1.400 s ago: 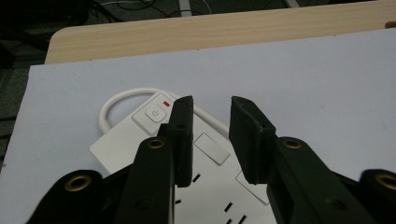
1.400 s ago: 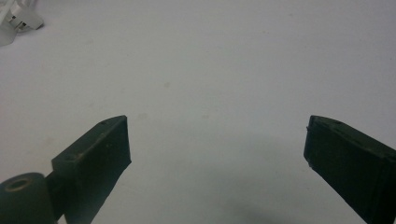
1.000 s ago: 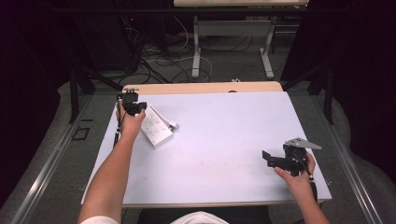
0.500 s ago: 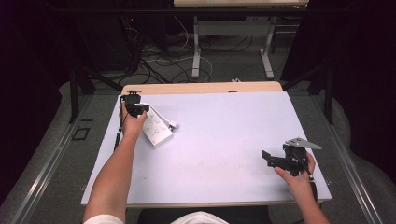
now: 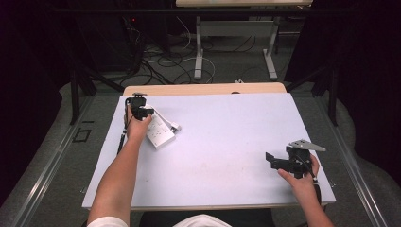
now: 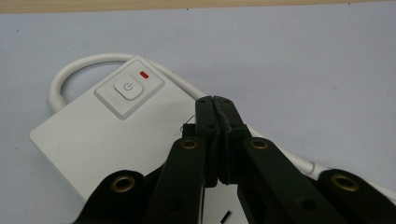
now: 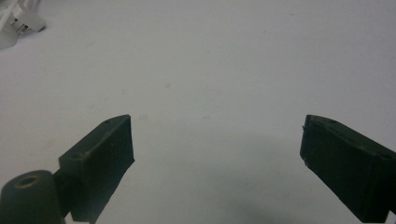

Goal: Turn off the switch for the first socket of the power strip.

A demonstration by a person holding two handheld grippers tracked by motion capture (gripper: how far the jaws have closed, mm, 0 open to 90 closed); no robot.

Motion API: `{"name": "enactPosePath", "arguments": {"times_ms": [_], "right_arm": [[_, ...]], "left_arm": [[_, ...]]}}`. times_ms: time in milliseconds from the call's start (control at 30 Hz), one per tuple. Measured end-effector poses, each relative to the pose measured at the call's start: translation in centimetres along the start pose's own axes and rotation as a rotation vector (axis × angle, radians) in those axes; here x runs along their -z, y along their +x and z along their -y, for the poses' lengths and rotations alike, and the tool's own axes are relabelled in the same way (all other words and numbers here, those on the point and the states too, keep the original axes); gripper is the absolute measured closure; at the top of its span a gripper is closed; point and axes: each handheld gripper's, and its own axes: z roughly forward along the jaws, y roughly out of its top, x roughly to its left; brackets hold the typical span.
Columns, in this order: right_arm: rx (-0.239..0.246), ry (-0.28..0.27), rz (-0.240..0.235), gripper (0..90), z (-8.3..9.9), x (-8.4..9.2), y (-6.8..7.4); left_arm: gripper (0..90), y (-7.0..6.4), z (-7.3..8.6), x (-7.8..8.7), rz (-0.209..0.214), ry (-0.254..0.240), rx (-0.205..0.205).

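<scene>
A: Far left of the surface point(image 5: 227, 142), the left gripper point(image 6: 215, 103) was clenched on nothing, jaws pressed together just over the white power strip point(image 6: 116, 130), near its power button point(image 6: 128, 87).

B: How'd that strip handle, you think?

A: Rigid plastic, light, probably slick. I'd pinch it across the body edges, not by the stiff white cord point(image 6: 84, 65) looping behind it.

B: And the right gripper point(image 7: 217, 154)?

A: Released wide, hovering over bare surface near the right edge.

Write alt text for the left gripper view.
A hand-held gripper with its two black jaws closed together hangs over a white power strip on a pale table. The power button with a red light sits beyond.
</scene>
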Motion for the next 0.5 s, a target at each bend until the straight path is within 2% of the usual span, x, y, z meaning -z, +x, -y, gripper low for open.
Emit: {"name": "enactPosePath", "arguments": {"times_ms": [200, 467, 500], "right_arm": [[-0.001, 0.001, -0.001, 9.5, 0.01, -0.01, -0.02], [0.003, 0.003, -0.001, 10.6, 0.02, -0.06, -0.07], [0.003, 0.003, -0.001, 10.6, 0.02, -0.06, -0.07]], "left_arm": [[90.0, -0.24, 0.12, -0.38, -0.003, 0.015, -0.002], [90.0, -0.44, 0.29, -0.72, -0.006, 0.012, -0.006], [90.0, -0.43, 0.25, -0.65, -0.002, 0.030, -0.009]]}}
